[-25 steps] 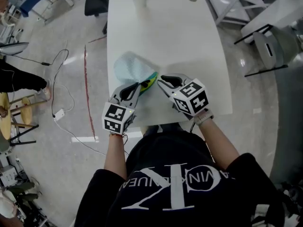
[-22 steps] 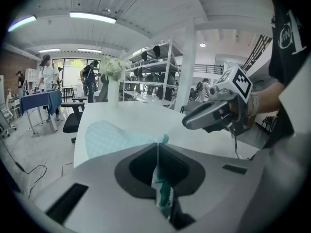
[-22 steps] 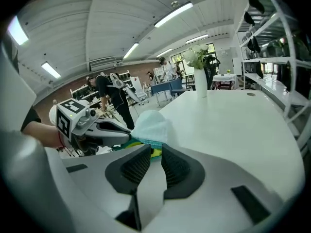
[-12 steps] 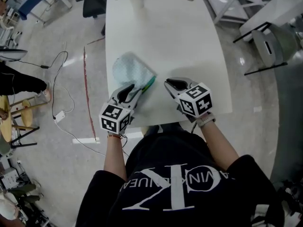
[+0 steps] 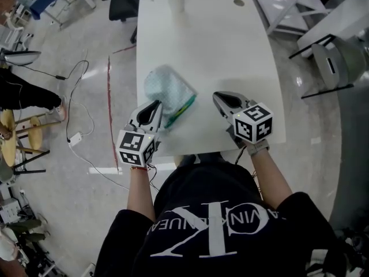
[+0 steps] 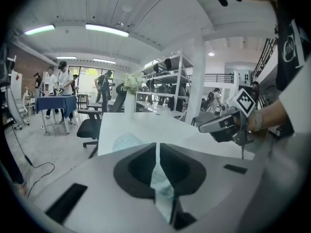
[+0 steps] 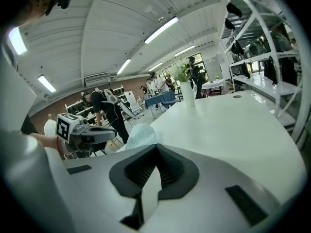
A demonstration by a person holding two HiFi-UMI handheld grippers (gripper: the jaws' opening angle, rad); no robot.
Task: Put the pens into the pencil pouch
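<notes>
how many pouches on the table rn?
1. The pale blue pouch lies flat on the white table, near its front-left corner. Nothing on the table looks able to hide another.

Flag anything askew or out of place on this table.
The pencil pouch lies diagonally near the white table's left edge. What looks like a green pen shows along its open end and is not fully tucked in. Nothing looks spilled or damaged.
</notes>
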